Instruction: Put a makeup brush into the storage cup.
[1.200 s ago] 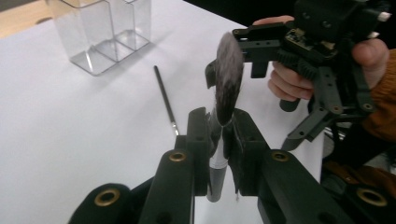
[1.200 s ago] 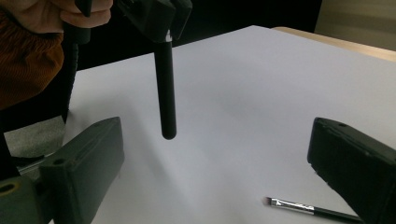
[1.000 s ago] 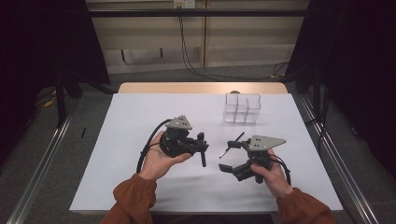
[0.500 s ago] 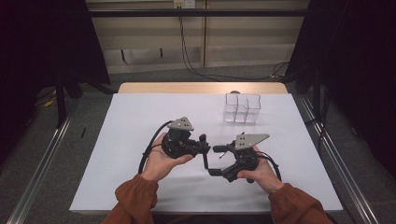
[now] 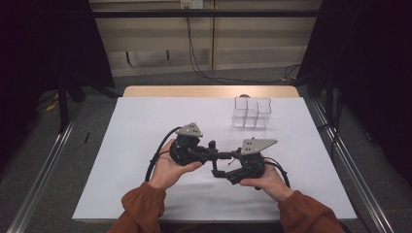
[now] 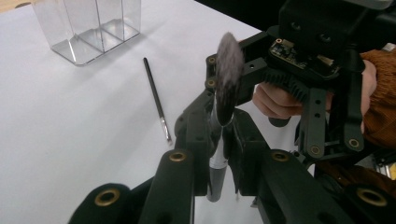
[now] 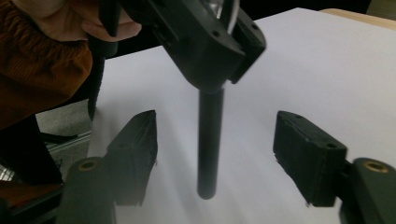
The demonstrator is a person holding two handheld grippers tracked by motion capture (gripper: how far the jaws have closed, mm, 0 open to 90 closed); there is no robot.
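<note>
Left gripper (image 5: 210, 154) clamped tight on a makeup brush (image 6: 227, 79), bristle head poking up past the jaws, dark handle (image 7: 209, 140) hanging out the far side. Right gripper (image 5: 221, 165) just beside it, jaws spread either side of that handle and just been closing, pads not yet touching. Thin brush (image 6: 156, 100) flat on the white table (image 5: 145, 126) beyond. Clear compartment box (image 5: 251, 112) farther back to the right. Grey floor and dark curtains around.
</note>
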